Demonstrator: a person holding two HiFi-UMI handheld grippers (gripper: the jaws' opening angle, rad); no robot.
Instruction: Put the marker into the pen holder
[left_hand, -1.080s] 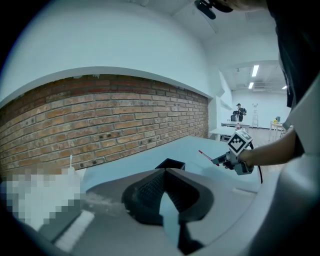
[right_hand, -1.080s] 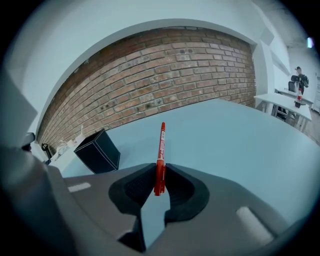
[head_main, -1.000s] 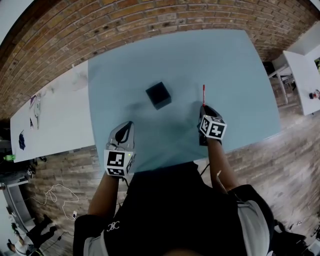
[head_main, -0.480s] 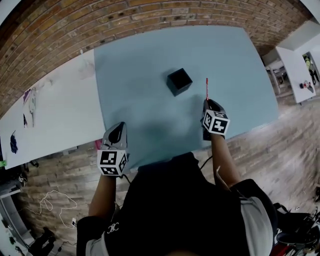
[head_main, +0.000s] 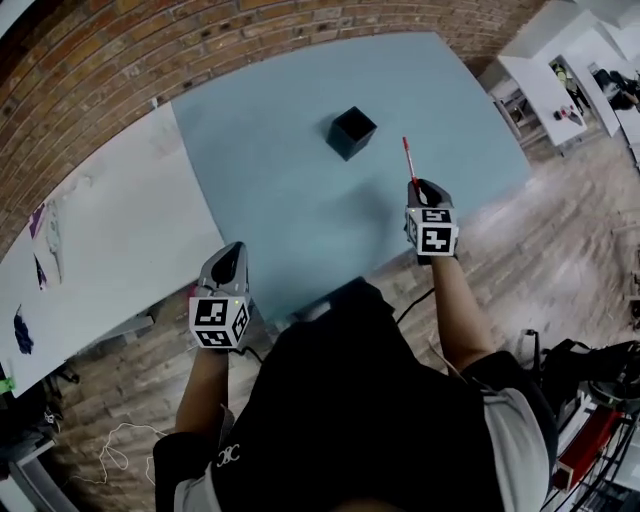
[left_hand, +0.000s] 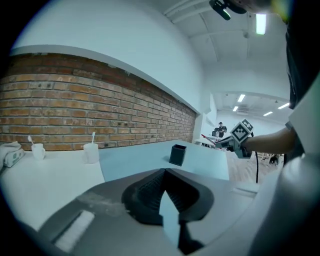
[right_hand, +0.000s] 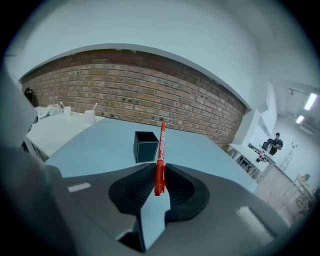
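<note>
Brick wall (head_main: 150, 40) backs a pale blue surface (head_main: 290, 210), where the black pen holder (head_main: 352, 132) stands open side up. Well left of the pen holder and nearer the person, the left gripper (head_main: 236, 252) hangs by the surface's edge, its fingers closed on nothing, apparently parked clear of the work. Just right of the pen holder and a little nearer, the right gripper (head_main: 420, 186) has its fingers clamped on the tail end of the red marker (head_main: 408, 160), which sticks out ahead toward the wall, seemingly lifted off the surface. Gripping the tail likely leaves most of the marker free to drop into the opening.
</note>
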